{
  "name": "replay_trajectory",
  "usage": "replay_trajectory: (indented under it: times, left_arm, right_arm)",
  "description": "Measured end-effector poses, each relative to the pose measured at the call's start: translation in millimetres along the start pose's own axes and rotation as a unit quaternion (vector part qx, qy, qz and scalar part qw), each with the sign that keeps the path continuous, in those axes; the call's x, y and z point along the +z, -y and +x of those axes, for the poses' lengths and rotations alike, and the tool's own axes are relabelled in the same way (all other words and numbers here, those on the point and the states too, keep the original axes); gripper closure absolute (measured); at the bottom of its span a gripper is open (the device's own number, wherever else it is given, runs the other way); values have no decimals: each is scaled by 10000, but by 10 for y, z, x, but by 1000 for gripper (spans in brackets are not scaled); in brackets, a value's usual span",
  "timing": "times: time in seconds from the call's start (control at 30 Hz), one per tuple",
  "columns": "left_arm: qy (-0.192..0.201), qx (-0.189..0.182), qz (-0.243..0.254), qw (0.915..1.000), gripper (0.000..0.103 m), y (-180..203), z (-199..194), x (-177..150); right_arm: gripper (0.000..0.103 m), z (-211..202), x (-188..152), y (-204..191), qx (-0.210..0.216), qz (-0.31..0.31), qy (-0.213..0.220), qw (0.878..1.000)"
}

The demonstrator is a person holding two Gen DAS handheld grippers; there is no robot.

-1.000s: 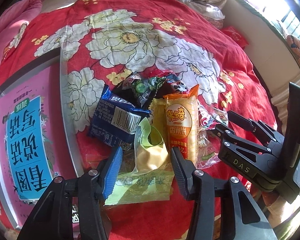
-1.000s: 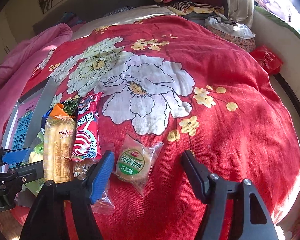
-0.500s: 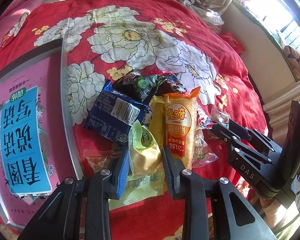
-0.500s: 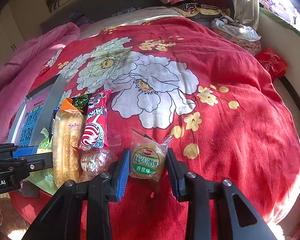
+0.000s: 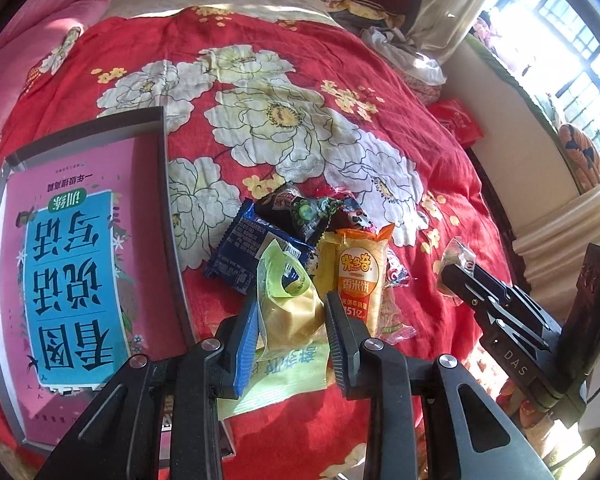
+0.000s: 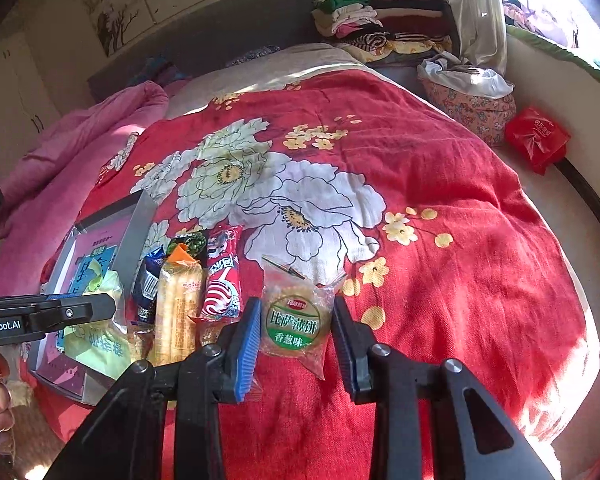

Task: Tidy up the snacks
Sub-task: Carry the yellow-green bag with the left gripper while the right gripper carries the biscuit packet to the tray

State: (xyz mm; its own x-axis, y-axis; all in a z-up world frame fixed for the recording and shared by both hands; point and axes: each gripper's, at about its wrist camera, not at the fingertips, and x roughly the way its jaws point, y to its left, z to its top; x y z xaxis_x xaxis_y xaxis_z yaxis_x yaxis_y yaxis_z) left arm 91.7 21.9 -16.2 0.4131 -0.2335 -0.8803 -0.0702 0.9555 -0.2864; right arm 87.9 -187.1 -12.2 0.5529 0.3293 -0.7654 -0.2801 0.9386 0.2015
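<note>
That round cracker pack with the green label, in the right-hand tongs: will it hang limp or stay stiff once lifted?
The cracker pack probably stays stiff in the middle, since a round disc fills it. Its clear wrapper ends look crinkly and will likely flop. It may crack if squeezed hard, because the right gripper clamps its edges.

Bed (image 6: 440, 240) fills most of both views, covered by a red quilt (image 5: 300, 60) printed with large white flowers. Pink blanket (image 6: 72, 152) bunched along one side. Dark grey headboard (image 6: 204, 36) at the far end; above it, pale wall panels with tree paintings (image 6: 116, 16). Folded clothes stacked (image 6: 364, 20) near the bed's far corner. Barred window (image 5: 572, 52) with light curtain (image 5: 440, 8). Strong sun; bright patches across the bedding. Cream wall (image 5: 500, 128) below the sill.
</note>
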Motion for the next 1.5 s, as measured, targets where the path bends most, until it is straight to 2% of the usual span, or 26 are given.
replay_trajectory:
  times: [0.27, 0.5, 1.07, 1.5]
  left_arm:
    - [205, 1, -245, 9995, 70, -246, -210, -5]
    - [336, 78, -461, 9983, 70, -485, -380, -96]
    - [488, 345, -1070, 9925, 70, -1206, -698, -399]
    - [457, 571, -1405, 9874, 70, -1598, -756, -565]
  right_arm:
    - [68, -177, 107, -362, 294, -317, 173, 9989]
    - [68, -215, 93, -708, 553, -625, 140, 9964]
    - [68, -128, -150, -1561, 1241, -1358, -192, 9827]
    - [68, 113, -329, -2025, 1412, -1888, -583, 9701]
